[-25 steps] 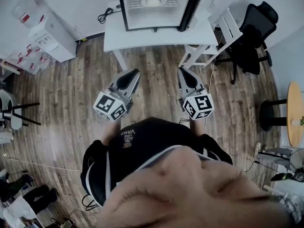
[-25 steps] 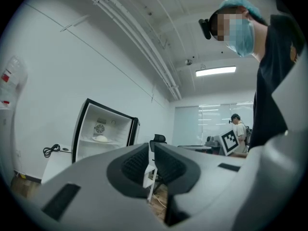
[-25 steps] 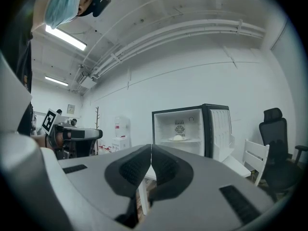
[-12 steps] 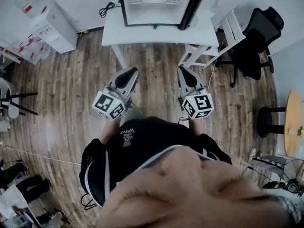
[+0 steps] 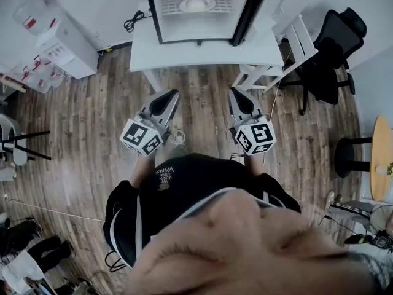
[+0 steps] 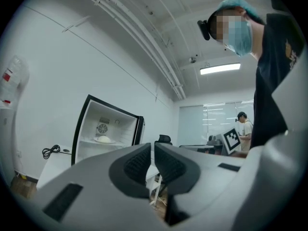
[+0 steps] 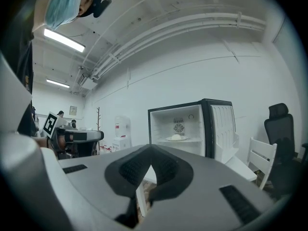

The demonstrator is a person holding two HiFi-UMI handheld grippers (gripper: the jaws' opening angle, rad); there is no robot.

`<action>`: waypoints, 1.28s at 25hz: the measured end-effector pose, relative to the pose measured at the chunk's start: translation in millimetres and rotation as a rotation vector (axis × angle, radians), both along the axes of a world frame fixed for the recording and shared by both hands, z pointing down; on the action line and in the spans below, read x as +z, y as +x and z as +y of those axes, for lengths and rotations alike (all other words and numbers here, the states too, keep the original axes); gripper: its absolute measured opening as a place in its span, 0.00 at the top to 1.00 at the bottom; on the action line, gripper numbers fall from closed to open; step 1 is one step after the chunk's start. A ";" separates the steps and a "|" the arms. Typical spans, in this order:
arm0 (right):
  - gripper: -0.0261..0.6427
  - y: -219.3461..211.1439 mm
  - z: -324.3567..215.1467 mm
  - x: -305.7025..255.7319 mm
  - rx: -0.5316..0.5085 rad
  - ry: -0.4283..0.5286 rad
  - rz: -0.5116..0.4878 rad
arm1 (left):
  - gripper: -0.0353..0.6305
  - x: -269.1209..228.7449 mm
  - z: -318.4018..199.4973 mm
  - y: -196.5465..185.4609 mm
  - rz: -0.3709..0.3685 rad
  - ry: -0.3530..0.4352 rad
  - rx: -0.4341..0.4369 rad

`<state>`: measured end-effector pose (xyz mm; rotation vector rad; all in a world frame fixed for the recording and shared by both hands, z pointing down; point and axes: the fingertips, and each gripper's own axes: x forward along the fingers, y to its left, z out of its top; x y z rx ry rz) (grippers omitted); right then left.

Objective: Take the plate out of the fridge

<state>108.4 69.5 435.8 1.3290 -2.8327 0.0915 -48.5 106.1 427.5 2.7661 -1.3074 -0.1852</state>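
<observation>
Plate (image 5: 196, 3) with a pale lump on it is sitting on the shelf inside the open fridge (image 5: 153, 17), which is up on a white table (image 5: 202, 53). My left gripper (image 6: 152, 152) and right gripper (image 7: 151, 154) are both pinched together, nothing between the jaws, well short of the fridge.

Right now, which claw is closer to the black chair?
Right. The right claw is on the same side as the chair; the left claw is farther off, on the far side of the right one.
</observation>
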 end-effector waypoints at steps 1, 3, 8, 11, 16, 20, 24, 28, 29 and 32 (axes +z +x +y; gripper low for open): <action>0.94 -1.7 -6.2 -0.1 0.004 -0.001 0.000 | 0.91 -0.5 -6.9 -1.5 0.005 -0.003 0.004; 0.94 -5.4 -19.6 -1.0 0.015 -0.002 -0.002 | 0.91 -2.3 -20.8 -3.8 0.013 -0.005 0.020; 0.94 -17.8 -49.5 -2.9 0.033 -0.004 -0.003 | 0.91 -5.4 -54.6 -13.5 0.004 -0.001 0.048; 0.94 -25.2 -67.0 -4.2 0.043 -0.008 -0.004 | 0.91 -8.2 -72.6 -20.0 -0.004 0.010 0.057; 0.94 -42.6 -93.6 -5.8 0.058 -0.004 -0.008 | 0.91 -3.5 -102.6 -40.2 -0.003 -0.006 0.065; 0.94 -49.1 -115.9 -8.9 0.076 0.007 -0.006 | 0.91 -4.1 -129.3 -46.4 -0.001 -0.007 0.091; 0.94 -57.4 -135.9 -8.8 0.096 0.014 -0.007 | 0.91 -3.3 -152.1 -52.3 -0.008 -0.010 0.116; 0.94 -65.8 -152.9 -5.5 0.114 0.009 -0.012 | 0.91 0.6 -170.3 -56.4 -0.013 -0.024 0.149; 0.94 -67.7 -156.8 -5.1 0.119 0.008 -0.011 | 0.91 1.4 -174.3 -56.5 -0.016 -0.025 0.162; 0.94 -72.2 -165.4 -3.4 0.136 0.003 -0.012 | 0.91 3.9 -184.4 -57.4 -0.018 -0.035 0.191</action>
